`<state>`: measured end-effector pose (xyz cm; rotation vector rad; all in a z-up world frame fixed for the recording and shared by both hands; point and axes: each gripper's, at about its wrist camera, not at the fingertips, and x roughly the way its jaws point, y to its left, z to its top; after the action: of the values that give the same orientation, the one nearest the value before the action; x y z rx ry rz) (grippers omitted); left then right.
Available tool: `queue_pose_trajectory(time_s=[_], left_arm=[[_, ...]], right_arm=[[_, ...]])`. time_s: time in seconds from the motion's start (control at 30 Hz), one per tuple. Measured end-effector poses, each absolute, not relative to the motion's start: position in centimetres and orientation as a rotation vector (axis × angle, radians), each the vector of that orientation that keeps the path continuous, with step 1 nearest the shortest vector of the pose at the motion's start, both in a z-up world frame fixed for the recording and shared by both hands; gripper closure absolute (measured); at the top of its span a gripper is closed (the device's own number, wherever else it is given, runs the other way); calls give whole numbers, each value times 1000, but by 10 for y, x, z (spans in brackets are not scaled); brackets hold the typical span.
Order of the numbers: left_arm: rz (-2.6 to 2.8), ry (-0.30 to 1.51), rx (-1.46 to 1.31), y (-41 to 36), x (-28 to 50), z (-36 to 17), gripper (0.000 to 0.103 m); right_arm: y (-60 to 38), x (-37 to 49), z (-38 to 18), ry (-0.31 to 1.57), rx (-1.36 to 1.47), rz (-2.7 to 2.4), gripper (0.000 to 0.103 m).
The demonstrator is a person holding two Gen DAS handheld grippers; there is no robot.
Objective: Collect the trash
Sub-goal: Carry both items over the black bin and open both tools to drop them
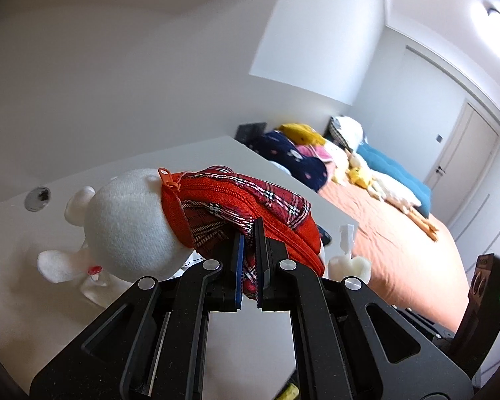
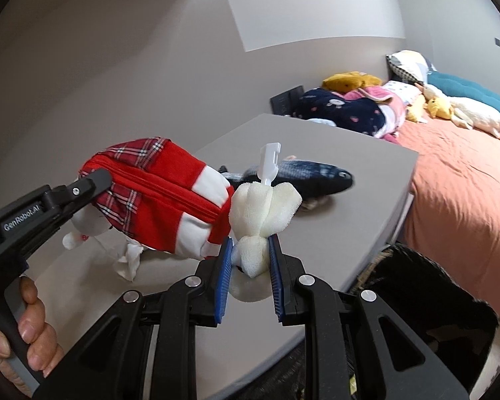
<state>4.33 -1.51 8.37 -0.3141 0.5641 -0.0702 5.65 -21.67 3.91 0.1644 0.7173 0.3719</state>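
My left gripper (image 1: 249, 233) is shut on the red plaid cloth of a white plush toy with a zipped red pouch (image 1: 216, 210) and holds it above the white desk (image 1: 23, 250). The same toy (image 2: 156, 193) shows in the right wrist view, with the left gripper (image 2: 93, 180) clamped on its plaid part. My right gripper (image 2: 250, 246) is shut on a crumpled lump of white foam (image 2: 263, 206) with a white plastic clip (image 2: 270, 160) sticking up from it. The foam (image 1: 350, 265) also shows at the right of the toy in the left wrist view.
A dark blue fish toy (image 2: 303, 173) lies on the desk (image 2: 333, 233) behind the foam. A crumpled white tissue (image 2: 130, 260) lies under the plush. A bed with an orange sheet (image 2: 460, 180) and several pillows and toys stands right of the desk. A dark bag (image 2: 416, 293) sits below the desk edge.
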Motion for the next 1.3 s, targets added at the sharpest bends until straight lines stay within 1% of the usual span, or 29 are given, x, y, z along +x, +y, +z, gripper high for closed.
queue_pose_trajectory(time_s=[0.7,1.07,1.3], left_arm=[[-333,636,-165,-126,20,73,99],[-558,749,-8,-186,7,48,99],[-627,815,86,-205,2,32,99]], right_arm=[[-324,-10,46,647,242,166,79],[-369,-32,41,640,262,40,79],[-388,-37,39,639,278,-10,78]])
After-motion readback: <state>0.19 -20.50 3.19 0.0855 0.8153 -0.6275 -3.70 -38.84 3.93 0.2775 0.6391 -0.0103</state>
